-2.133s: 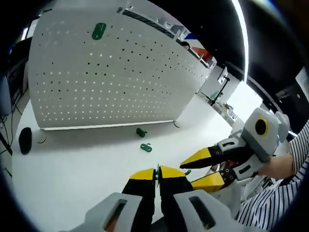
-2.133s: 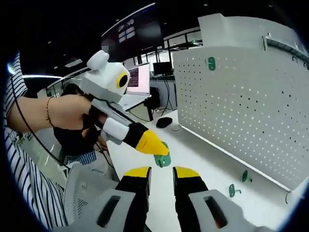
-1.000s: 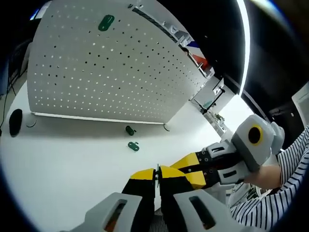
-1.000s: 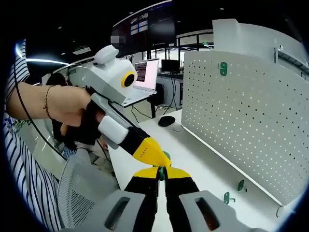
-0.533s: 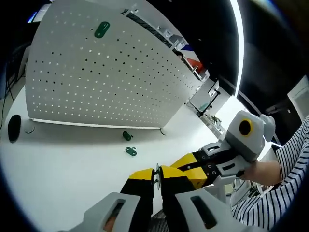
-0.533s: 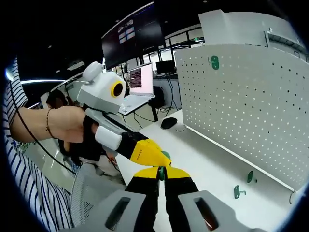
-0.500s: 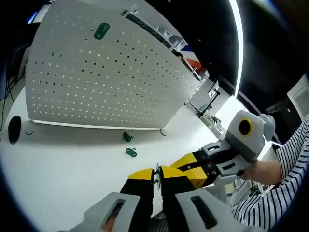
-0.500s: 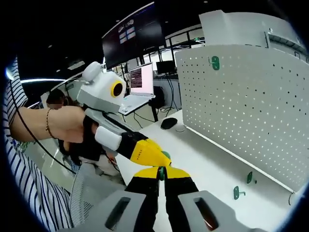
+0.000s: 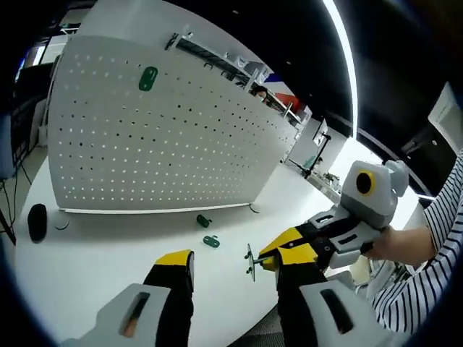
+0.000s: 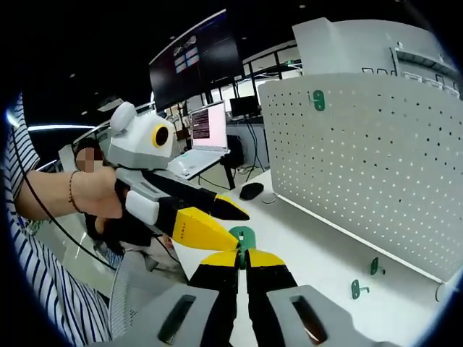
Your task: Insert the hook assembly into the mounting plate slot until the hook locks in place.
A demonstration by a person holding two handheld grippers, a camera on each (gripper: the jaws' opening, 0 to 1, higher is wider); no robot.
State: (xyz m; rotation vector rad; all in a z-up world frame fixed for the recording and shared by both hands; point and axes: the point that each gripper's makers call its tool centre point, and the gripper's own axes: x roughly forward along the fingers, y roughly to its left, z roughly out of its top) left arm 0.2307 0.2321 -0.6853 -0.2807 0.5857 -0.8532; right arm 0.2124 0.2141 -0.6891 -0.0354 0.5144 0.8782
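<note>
Left gripper view shows the left claw (image 9: 235,264) with its two yellow-tipped jaws standing wide apart and holding nothing. Between them, the right claw (image 9: 262,262) comes in from the right with its jaws closed on a small green hook assembly (image 9: 250,262), which sticks out from the tips as a thin piece above the white counter (image 9: 87,253). Two more green hooks (image 9: 207,231) lie on the counter near the foot of the white pegboard (image 9: 166,144), close to each other. One green mounting plate (image 9: 147,78) sits high on the pegboard, and a dark mouse (image 9: 37,215) lies at the left end of the counter. In the right gripper view, the right claw (image 10: 242,259) is pressed together on the hook assembly (image 10: 243,238), whose green part shows just above the tips. The left claw (image 10: 221,220) stands just behind it, jaws parted, held by a hand (image 10: 90,195) with a bracelet. A laptop (image 10: 199,141) stands farther back.
</note>
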